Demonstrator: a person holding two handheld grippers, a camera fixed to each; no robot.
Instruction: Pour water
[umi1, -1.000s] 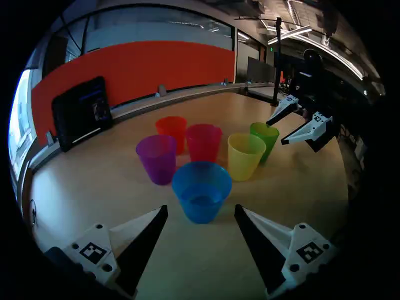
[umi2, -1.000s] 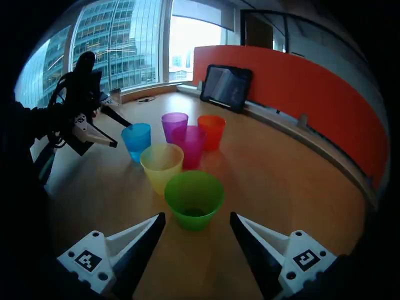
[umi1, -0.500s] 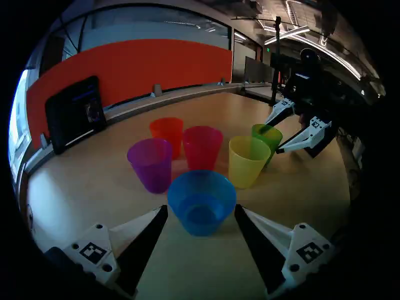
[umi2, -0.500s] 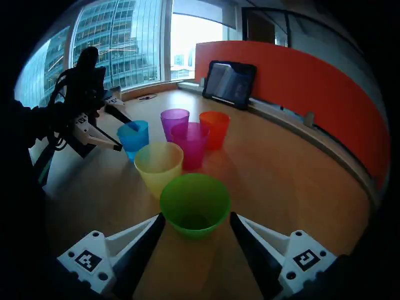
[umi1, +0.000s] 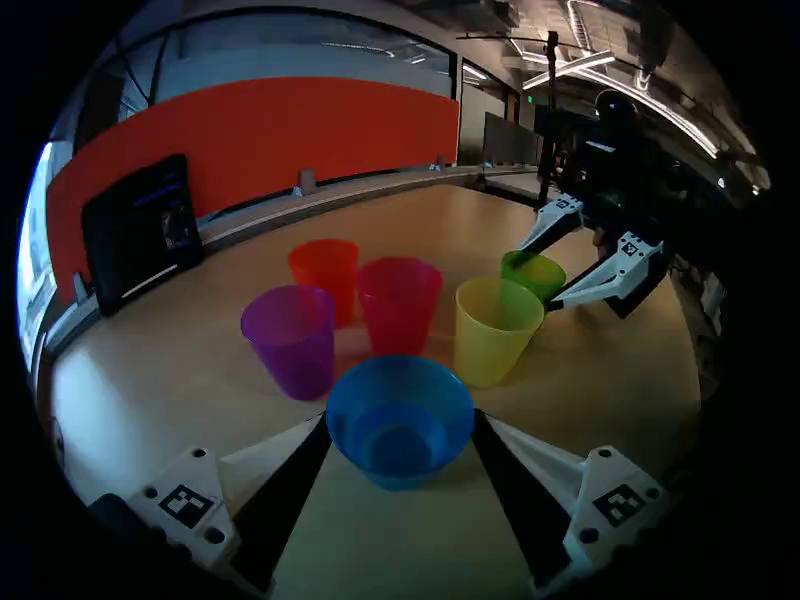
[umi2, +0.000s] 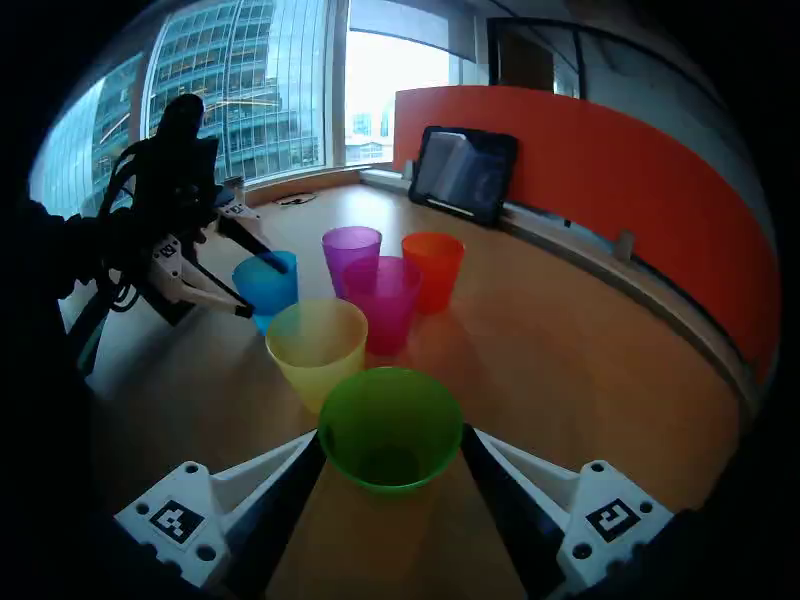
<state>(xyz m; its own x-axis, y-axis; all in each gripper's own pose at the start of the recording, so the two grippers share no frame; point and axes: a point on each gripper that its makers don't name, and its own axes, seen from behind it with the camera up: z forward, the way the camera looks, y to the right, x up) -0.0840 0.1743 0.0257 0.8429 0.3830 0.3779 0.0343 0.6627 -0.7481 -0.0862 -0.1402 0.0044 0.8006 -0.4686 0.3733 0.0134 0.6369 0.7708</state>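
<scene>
Blue cup (umi1: 400, 435), green cup (umi2: 390, 440), orange wall (umi1: 250, 130).

Blue cup (umi1: 400, 445) between the fingers of the left gripper (umi1: 398, 417) is translucent glossy plastic; table (umi1: 600, 370) underneath looks like smooth satiny wood.

The blue cup (umi1: 400, 425) stands upright on the tabletop (umi1: 180, 370), translucent plastic tapering to its base (a little water seems to lie at the bottom, though the tint makes that hard to tell). The green cup (umi2: 390, 435), same shape, stands upright just beside the yellow cup (umi2: 315, 345).
</scene>
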